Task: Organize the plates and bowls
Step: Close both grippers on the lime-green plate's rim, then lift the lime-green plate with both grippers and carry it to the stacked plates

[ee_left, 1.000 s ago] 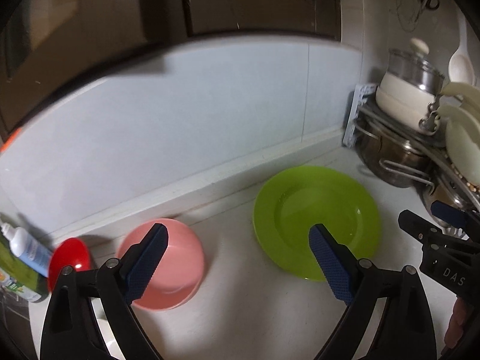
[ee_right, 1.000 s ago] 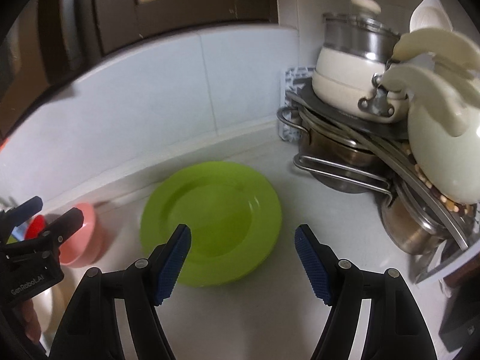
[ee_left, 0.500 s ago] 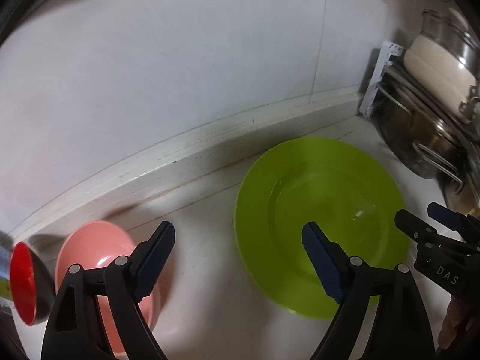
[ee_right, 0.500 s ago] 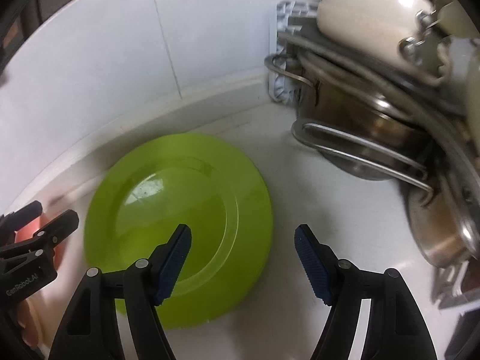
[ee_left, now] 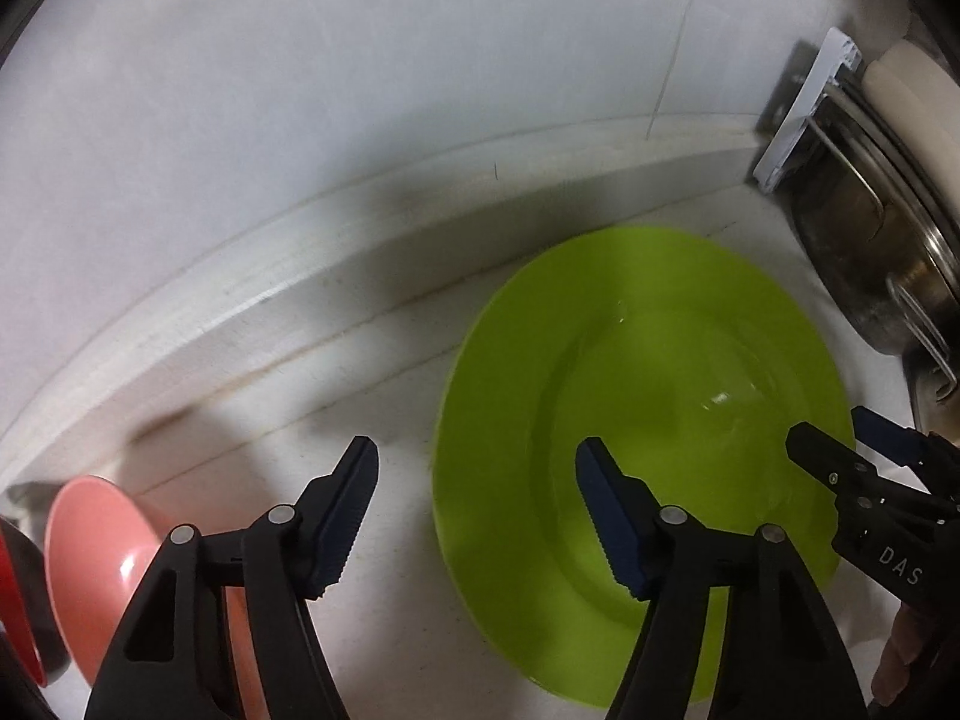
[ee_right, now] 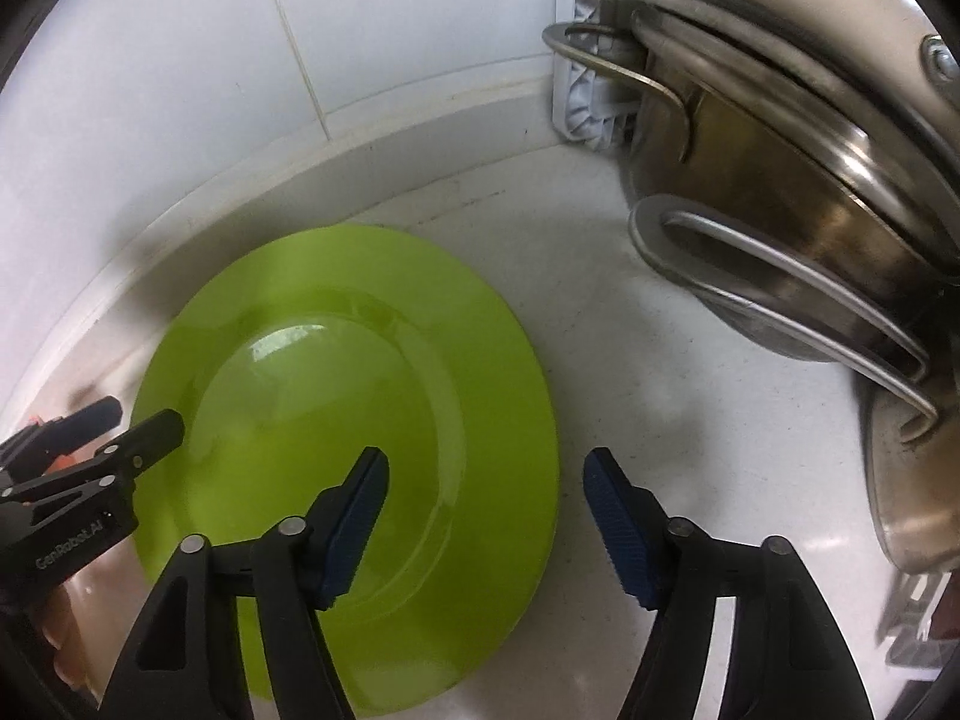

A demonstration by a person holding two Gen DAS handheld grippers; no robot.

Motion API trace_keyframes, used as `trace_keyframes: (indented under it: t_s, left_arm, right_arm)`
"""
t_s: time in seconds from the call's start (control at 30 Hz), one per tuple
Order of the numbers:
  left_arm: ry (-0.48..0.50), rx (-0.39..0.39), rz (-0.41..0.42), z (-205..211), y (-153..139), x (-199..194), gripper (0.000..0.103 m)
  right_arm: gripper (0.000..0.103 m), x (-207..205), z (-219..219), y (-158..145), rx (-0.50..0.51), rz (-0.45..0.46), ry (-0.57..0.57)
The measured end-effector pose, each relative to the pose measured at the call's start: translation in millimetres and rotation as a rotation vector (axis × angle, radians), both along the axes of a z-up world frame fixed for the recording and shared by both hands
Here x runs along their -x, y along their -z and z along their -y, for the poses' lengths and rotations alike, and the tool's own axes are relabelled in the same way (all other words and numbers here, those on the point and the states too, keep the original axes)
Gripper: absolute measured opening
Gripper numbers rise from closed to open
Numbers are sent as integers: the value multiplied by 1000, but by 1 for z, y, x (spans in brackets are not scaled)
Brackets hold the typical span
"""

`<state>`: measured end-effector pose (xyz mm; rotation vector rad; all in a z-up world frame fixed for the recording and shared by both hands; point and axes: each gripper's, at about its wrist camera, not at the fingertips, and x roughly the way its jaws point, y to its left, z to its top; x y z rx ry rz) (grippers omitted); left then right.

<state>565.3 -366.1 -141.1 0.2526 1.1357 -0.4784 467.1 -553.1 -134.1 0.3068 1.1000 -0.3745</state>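
**Both grippers flank the green plate**

The green plate [ee_left: 642, 462] lies flat on the white worktop [ee_right: 660, 396], close to the wall's raised ledge, and serves as the landmark here. The left gripper [ee_left: 477, 510] hangs over the plate's left rim, fingers wide and empty: one finger over the plate's well, the other over bare worktop. The right gripper [ee_right: 486, 516] mirrors it at the plate's right rim, fingers likewise spread wide and holding nothing. A pink bowl [ee_left: 96, 546] sits well left of the plate; stacked metal pots [ee_right: 798, 228] stand to its right. The plate being round, no axis matters; each gripper straddles its own rim edge, and neither looks clearly nearer.
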Motion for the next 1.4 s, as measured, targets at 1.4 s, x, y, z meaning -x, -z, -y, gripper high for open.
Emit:
trace_keyframes:
  t_s: [1.4]
  left_arm:
    - [4,43,30,-28,-43,51,42]
  right_arm:
    - [46,39,-24,-47,-7,9,-21]
